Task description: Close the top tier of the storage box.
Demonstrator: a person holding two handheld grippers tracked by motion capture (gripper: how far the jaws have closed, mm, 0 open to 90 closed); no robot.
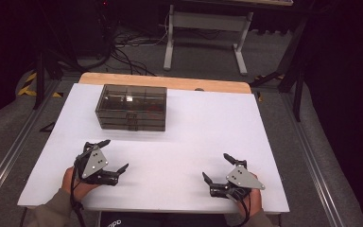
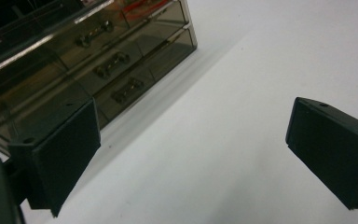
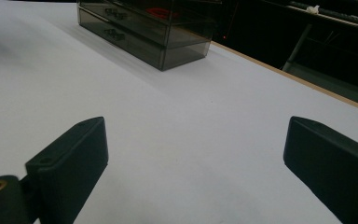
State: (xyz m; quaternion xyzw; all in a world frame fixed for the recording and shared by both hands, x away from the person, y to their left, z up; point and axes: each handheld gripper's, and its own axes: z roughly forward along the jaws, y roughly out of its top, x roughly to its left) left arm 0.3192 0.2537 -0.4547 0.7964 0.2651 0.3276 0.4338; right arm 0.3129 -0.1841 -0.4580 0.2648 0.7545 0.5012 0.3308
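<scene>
The dark drawer box point(image 1: 131, 107) sits in the upper left of the high view. The left gripper point(image 1: 114, 153) and right gripper point(image 1: 217, 166) wait low in the frame, jaws wide, holding nothing. Nothing looks started; next, I think, a reach to 1 drawer knob point(image 2: 127, 89).

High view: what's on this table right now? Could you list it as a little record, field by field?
Surface: white table
Object: smoky see-through drawer box, far left part of the table
Drawers: three stacked, all shut, small handles
Inside: something red, too unclear to name
Left tongs: open, holding nothing, near the box
Right tongs: open, holding nothing, farther from the box
</scene>
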